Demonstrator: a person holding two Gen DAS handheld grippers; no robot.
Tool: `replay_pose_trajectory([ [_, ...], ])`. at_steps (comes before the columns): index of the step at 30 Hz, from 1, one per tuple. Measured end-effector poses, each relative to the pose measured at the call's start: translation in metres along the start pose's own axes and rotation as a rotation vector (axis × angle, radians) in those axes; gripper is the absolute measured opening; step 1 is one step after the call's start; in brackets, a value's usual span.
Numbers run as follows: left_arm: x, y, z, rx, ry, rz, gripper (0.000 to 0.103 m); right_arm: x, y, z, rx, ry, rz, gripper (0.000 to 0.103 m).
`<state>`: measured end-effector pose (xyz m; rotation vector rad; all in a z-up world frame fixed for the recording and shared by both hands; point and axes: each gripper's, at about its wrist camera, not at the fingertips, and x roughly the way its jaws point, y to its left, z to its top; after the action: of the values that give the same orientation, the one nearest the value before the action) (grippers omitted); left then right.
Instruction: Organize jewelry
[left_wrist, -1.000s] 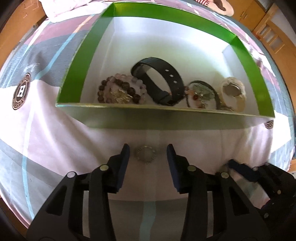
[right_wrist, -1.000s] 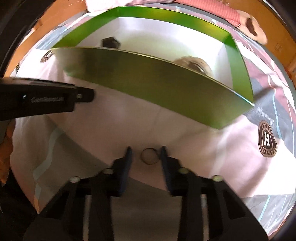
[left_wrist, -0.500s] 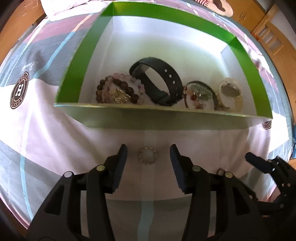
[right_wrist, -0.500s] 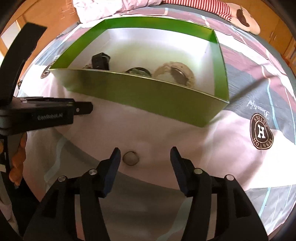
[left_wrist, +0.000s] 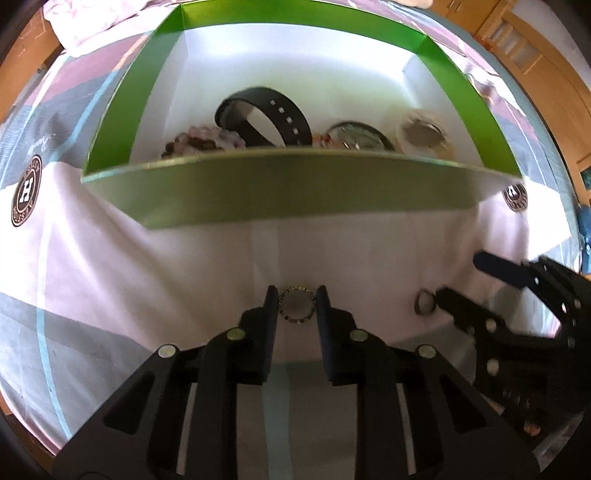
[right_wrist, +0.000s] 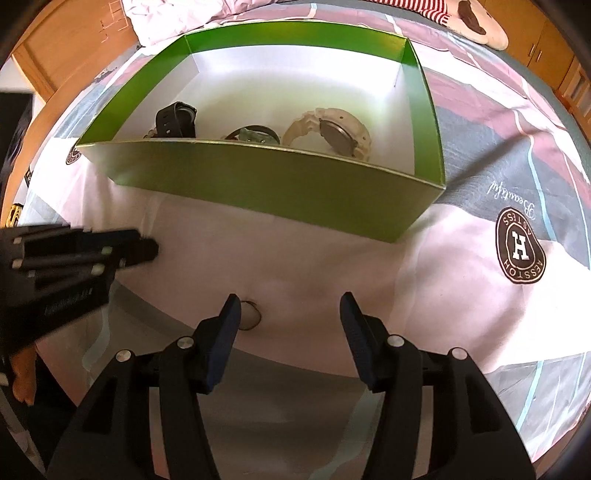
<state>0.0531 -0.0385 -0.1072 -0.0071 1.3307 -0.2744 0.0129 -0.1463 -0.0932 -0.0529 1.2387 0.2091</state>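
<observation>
My left gripper (left_wrist: 296, 300) is shut on a beaded ring (left_wrist: 296, 304) just above the pale bedsheet, in front of the green box (left_wrist: 295, 192). My right gripper (right_wrist: 290, 308) is open and empty; a plain ring (right_wrist: 251, 315) lies on the sheet against its left finger (right_wrist: 229, 317). That ring also shows in the left wrist view (left_wrist: 424, 303), at the right gripper's fingertip. The box (right_wrist: 258, 181) holds a black watch (left_wrist: 264, 116), a bead bracelet (left_wrist: 201, 139), a dark bangle (left_wrist: 360, 134) and a cream watch (right_wrist: 332, 133).
The box stands on a bed with a pink, grey and white cover with round logo prints (right_wrist: 520, 254). Wooden furniture (left_wrist: 532, 55) runs along the far right. A rumpled pink blanket (right_wrist: 207, 14) lies behind the box.
My left gripper has dropped low and closed on the beaded ring. My right gripper has opened wider and shifted right, so the plain ring now lies by its left finger.
</observation>
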Motion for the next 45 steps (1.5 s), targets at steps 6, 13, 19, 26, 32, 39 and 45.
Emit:
replay_pose_trajectory([
  [6,-0.007,0.016,0.002,-0.060,-0.015,0.007,0.045,0.006,-0.002,0.007,0.028,0.002,0.007,0.056],
  [13,-0.004,0.007,-0.003,-0.014,0.003,0.010,0.045,0.012,0.029,0.001,-0.117,-0.003,-0.032,0.056],
  [19,0.004,-0.002,-0.006,0.013,0.012,0.035,0.045,0.021,0.038,-0.002,-0.157,-0.011,-0.061,0.049],
  [26,0.002,0.006,-0.009,0.005,0.009,0.057,0.035,0.019,0.043,-0.003,-0.189,-0.022,-0.045,0.029],
  [32,-0.005,0.021,-0.009,-0.020,0.008,0.056,0.024,0.016,0.049,-0.005,-0.183,-0.027,-0.039,0.021],
  [39,-0.007,0.021,-0.010,-0.001,0.007,0.068,0.030,0.020,0.042,-0.005,-0.160,-0.014,-0.024,0.022],
  [45,-0.005,0.013,-0.010,0.027,0.011,0.093,0.032,0.016,0.034,-0.007,-0.159,-0.015,-0.024,0.023],
])
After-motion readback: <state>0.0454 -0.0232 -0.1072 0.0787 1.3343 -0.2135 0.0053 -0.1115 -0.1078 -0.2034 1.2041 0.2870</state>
